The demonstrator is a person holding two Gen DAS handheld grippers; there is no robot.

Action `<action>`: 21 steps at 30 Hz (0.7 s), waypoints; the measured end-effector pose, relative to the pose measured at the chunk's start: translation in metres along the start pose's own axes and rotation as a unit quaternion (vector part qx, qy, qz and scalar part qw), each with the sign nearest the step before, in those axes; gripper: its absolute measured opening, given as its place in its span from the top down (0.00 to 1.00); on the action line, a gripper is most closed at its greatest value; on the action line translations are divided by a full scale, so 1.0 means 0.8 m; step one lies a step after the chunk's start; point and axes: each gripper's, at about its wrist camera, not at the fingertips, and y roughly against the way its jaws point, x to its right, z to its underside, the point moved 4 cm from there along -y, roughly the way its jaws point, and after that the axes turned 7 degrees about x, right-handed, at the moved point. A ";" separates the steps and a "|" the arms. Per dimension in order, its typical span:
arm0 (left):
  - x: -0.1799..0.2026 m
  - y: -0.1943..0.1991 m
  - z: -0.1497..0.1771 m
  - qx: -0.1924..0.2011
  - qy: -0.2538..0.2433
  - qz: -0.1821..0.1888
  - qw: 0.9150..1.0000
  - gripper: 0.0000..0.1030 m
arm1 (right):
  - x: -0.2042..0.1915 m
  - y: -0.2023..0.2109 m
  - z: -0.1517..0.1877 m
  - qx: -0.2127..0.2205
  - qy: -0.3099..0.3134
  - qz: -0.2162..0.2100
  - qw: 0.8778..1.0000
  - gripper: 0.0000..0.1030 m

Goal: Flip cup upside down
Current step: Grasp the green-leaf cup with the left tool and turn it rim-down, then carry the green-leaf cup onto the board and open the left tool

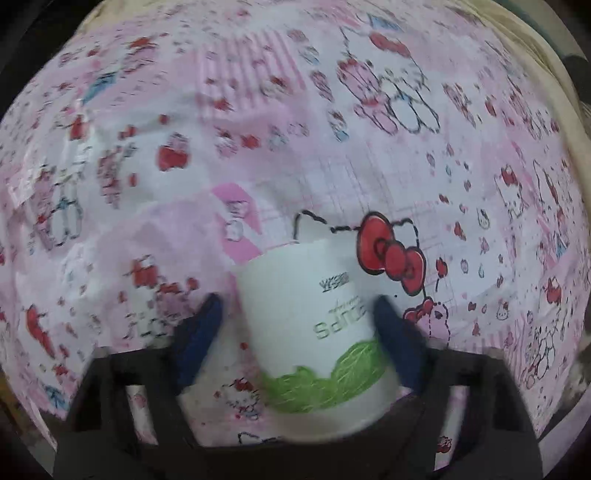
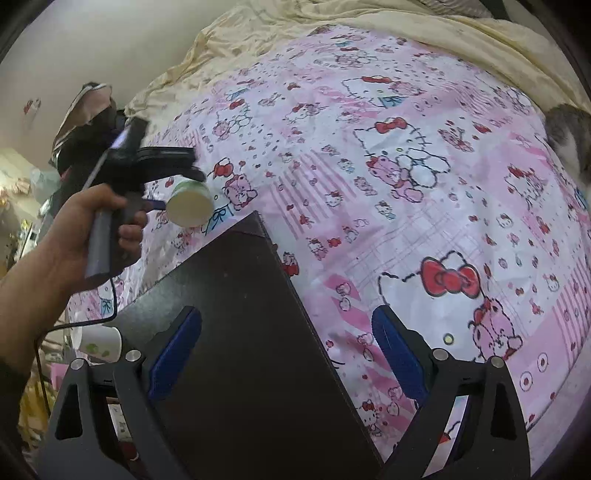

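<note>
A white paper cup (image 1: 314, 325) with a green leaf band and inverted lettering sits between the blue fingers of my left gripper (image 1: 295, 332). The right finger (image 1: 397, 339) touches the cup; the left finger (image 1: 199, 339) stands apart from it, so the jaws are open. In the right wrist view the same cup (image 2: 189, 206) is held above the bed at the left gripper's tip, its flat base facing the camera. My right gripper (image 2: 288, 350) is open and empty over a dark board.
A pink Hello Kitty sheet (image 1: 332, 147) covers the bed. A dark flat board (image 2: 240, 314) lies on it under the right gripper. Another paper cup (image 2: 99, 343) lies at the left edge. A cat (image 2: 569, 136) sits at the right. Cream blanket (image 2: 406, 22) behind.
</note>
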 end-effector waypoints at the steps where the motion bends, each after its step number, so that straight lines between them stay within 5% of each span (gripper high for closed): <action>1: 0.002 -0.005 0.001 -0.008 -0.004 0.003 1.000 0.45 | -0.003 -0.002 0.000 -0.001 0.007 0.003 1.000 0.07; 6: 0.010 -0.004 0.003 0.001 -0.042 -0.001 0.999 0.47 | -0.014 -0.010 0.003 -0.009 0.016 -0.003 1.000 0.07; 10: 0.003 0.016 0.022 -0.008 -0.011 -0.003 1.000 0.47 | -0.016 -0.011 0.003 -0.010 0.022 0.000 1.000 0.07; 15: -0.018 0.069 0.090 -0.001 0.063 -0.001 0.998 0.47 | -0.017 -0.005 -0.001 -0.003 0.015 -0.007 1.000 0.07; 21: -0.025 0.141 0.181 0.050 0.088 -0.012 0.995 0.47 | -0.015 0.012 -0.003 0.011 -0.001 -0.027 1.000 0.07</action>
